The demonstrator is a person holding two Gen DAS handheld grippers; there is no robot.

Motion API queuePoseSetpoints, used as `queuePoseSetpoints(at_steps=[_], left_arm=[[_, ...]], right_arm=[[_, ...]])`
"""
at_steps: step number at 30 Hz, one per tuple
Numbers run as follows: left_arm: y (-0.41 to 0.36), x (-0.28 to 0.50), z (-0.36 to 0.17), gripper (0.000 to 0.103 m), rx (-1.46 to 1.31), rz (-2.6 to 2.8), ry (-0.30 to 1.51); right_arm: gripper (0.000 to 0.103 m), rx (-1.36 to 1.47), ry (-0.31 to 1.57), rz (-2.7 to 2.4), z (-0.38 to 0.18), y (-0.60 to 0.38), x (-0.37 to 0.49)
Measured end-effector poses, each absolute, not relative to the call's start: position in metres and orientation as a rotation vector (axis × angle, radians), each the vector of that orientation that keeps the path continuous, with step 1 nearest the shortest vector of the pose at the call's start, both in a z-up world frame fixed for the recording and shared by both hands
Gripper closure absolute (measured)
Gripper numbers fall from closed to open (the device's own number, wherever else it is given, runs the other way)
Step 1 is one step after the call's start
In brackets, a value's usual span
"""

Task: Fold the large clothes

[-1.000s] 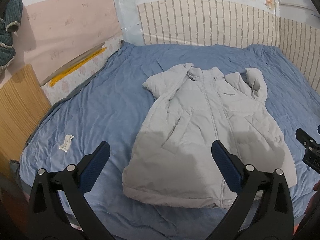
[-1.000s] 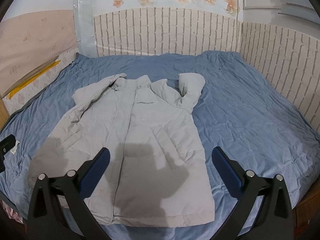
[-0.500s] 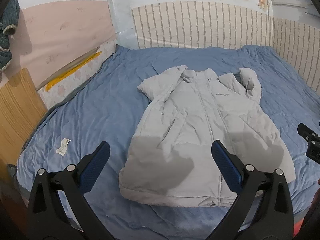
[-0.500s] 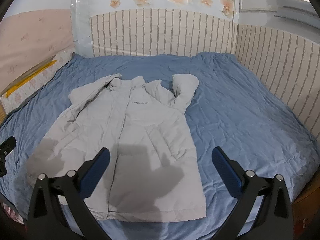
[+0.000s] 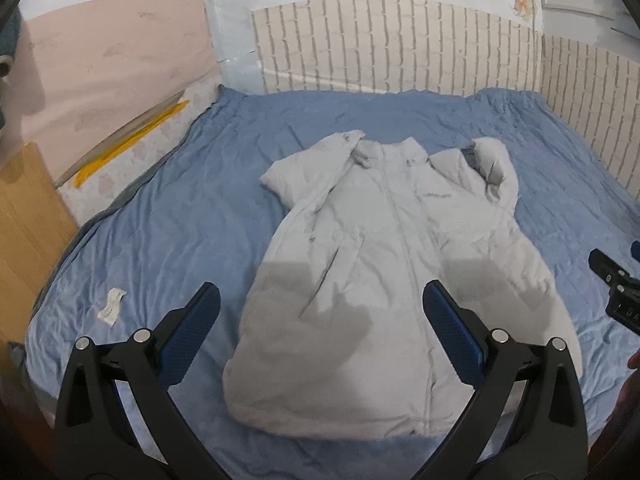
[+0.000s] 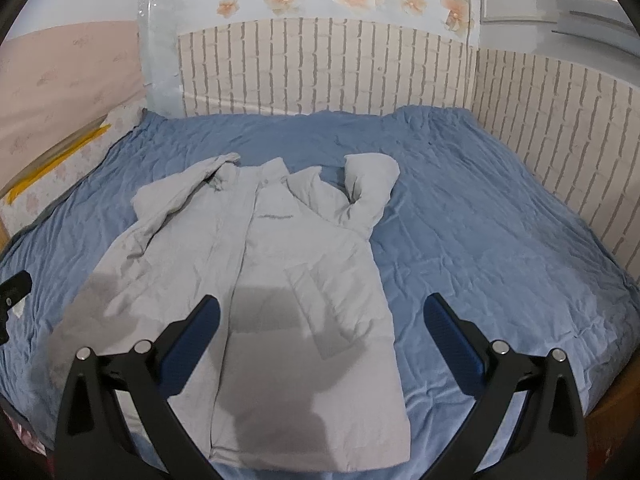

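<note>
Jaws farther back from coat (image 5: 384,264)

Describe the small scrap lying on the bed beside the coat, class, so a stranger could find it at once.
Start at the blue bed sheet that fills the room. A grey coat lies spread on it; look to the coat's left, near the sheet's near edge. The paper scrap lies there alone, small, white and crumpled, the only loose bit on the blue.

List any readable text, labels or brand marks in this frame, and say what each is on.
None can be read.
Jacket chest mark: a short dark line of lettering, too small to read.
Small white tag on the bedsheet: blurred, no legible print.
</note>
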State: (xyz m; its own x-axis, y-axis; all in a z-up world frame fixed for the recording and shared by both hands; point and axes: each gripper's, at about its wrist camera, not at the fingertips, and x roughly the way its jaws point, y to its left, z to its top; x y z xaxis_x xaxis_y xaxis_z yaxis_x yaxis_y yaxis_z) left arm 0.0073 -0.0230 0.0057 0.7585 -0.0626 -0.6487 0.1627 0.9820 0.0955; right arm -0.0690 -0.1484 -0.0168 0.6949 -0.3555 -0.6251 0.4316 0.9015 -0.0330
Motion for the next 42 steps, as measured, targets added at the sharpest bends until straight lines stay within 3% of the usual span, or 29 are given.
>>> queuePoseSetpoints(at_steps=[22, 34, 42], left_arm=[[-0.025, 0.176, 0.102, 0.003, 0.139, -0.136, 0.594], [-0.038, 0.324, 0.025, 0.003, 0.13, -0.148, 0.749], [-0.067, 0.383, -0.079, 0.003, 0.152, -0.182, 0.93]], right_arm=[[0.001, 0.082, 0.681, -0.543, 0.044, -0.24, 0.066], [0.002, 0.064, 0.748, -0.514, -0.015, -0.266, 0.177], [0.002, 0.096, 0.83, -0.517, -0.102, -0.296, 0.227]])
